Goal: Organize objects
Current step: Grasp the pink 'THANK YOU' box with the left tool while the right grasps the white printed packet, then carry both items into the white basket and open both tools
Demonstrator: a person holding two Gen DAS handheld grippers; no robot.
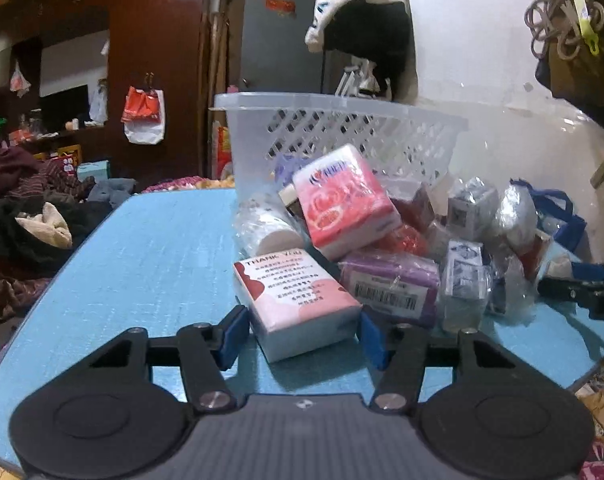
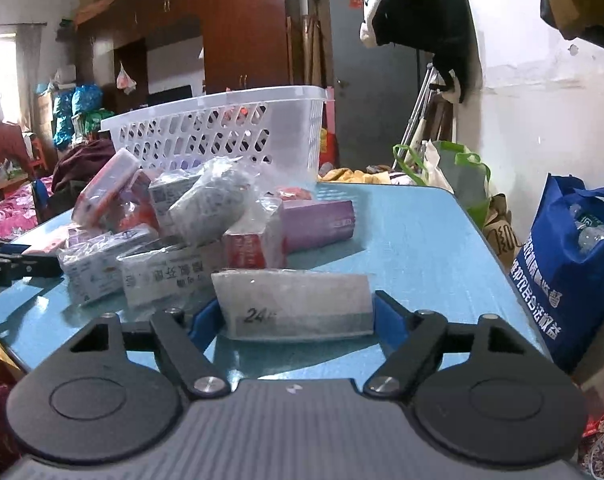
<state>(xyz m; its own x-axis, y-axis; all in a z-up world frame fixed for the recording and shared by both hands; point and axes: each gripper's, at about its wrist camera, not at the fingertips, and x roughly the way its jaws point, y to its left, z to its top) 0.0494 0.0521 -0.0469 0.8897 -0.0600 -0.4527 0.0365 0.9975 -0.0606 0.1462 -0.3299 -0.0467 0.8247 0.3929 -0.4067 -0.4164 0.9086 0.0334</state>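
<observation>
Grippers at two packs on the blue table

Left gripper (image 1: 302,336) points slightly down over the blue table (image 1: 142,260), its blue pads (image 1: 232,334) on both sides of a pink-and-white "THANK YOU" tissue pack (image 1: 294,300). The right pad touches the pack's corner; at the left pad I cannot tell if it touches, so a firm clamp is not sure. The pack lies flat, turned a little, at 12 o'clock from the jaws.

From this pack, at 1 o'clock, a purple pack (image 1: 390,284) with a barcode lies beside it. At 12 o'clock a rose-printed tissue pack (image 1: 346,204) leans tilted on the pile. Behind the pile stands a white basket (image 1: 342,120).

Right gripper (image 2: 298,320) also points slightly down. Between its blue pads (image 2: 390,322) lies a clear-wrapped pale pack (image 2: 294,304) marked "24". The pads stand at its two ends, seemingly against them. At 10 o'clock sits the pile of wrapped boxes (image 2: 174,232); at 11 o'clock the same basket (image 2: 222,128). At 3 o'clock, off the table, stands a blue bag (image 2: 562,272).
</observation>
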